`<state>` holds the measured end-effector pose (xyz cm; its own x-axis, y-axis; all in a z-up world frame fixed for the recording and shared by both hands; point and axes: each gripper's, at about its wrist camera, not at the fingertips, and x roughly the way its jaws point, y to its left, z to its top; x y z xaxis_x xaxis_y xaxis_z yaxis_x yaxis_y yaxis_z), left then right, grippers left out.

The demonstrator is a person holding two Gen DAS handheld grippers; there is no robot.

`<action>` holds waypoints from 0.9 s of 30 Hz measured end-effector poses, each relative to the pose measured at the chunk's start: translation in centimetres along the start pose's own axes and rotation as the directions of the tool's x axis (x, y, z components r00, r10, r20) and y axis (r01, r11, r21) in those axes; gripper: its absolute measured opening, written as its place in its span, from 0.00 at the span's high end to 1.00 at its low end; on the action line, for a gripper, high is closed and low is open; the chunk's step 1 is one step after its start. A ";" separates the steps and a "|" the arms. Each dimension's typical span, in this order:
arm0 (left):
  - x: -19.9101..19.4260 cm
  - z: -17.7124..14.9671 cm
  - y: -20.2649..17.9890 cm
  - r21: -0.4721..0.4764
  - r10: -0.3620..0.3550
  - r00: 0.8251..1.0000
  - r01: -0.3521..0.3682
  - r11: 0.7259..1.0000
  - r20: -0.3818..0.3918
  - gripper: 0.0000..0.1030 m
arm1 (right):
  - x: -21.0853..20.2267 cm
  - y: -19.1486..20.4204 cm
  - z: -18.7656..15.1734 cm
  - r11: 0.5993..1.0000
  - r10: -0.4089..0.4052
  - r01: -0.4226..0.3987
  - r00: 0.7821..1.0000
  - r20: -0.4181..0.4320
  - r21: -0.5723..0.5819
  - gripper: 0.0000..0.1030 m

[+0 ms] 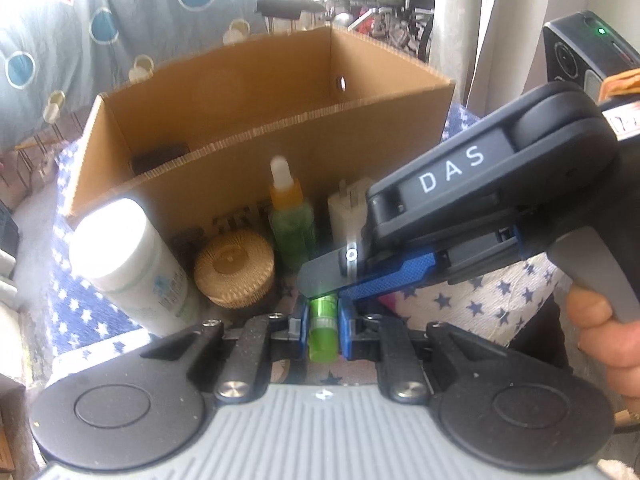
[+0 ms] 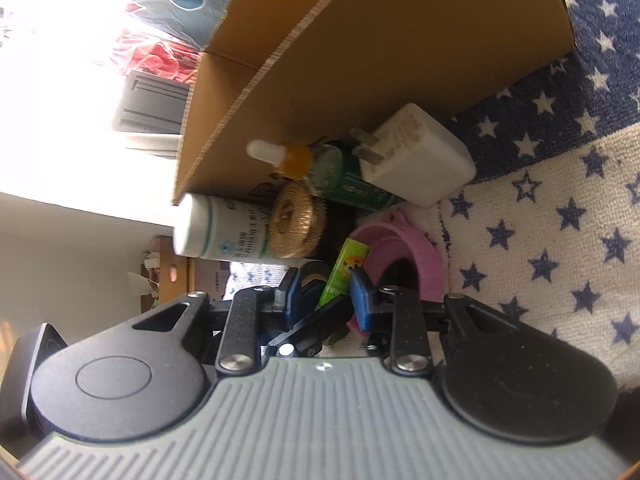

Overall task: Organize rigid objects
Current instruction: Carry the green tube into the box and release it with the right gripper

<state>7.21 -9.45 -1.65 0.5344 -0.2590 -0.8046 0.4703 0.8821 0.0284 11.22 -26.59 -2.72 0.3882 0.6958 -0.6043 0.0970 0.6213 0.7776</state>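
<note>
Both grippers met over one green tube, just in front of the box.

The left gripper (image 1: 323, 320) clamped the green tube (image 1: 322, 330); the right gripper (image 2: 326, 300) straddled it without closing, likely for a handover. Beyond, one white bottle (image 1: 132, 256), woven tin (image 1: 235, 270), dropper bottle (image 1: 289, 220) and charger (image 2: 416, 156) waited before the cardboard box (image 1: 256, 92).

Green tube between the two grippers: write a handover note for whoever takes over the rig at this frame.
Left gripper: shut on the green tube, held low over the star-patterned cloth.
Right gripper: reaching across to the same tube; its jaws straddle the tube, and whether they grip it cannot be told.
Cardboard box: holds one dark item at the back.
Still outside, along the box front: white bottle, woven round case, dropper bottle, white charger, pink ring.
Left: box the tube, then the rest.
</note>
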 end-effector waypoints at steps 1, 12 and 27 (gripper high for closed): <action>-0.7 0.0 0.0 0.001 0.004 1.000 -0.004 1.000 0.015 0.84 | -0.4 0.4 -0.1 1.000 0.007 -0.007 1.000 0.008 -0.011 0.75; -7.1 6.3 4.5 -0.038 0.052 0.981 -0.046 0.998 0.185 0.84 | -4.4 9.1 3.1 0.970 0.128 -0.101 0.985 0.112 -0.221 0.74; 6.1 12.6 12.3 -0.033 0.168 0.974 -0.175 0.984 -0.153 0.84 | 8.9 8.1 16.9 0.996 -0.027 0.020 0.996 -0.082 -0.082 0.74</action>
<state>25.06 -5.12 1.26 0.4916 -0.0439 -0.8697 0.3463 0.9262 0.1490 30.91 -21.46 1.17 0.3090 0.7061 -0.6371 0.0296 0.6624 0.7485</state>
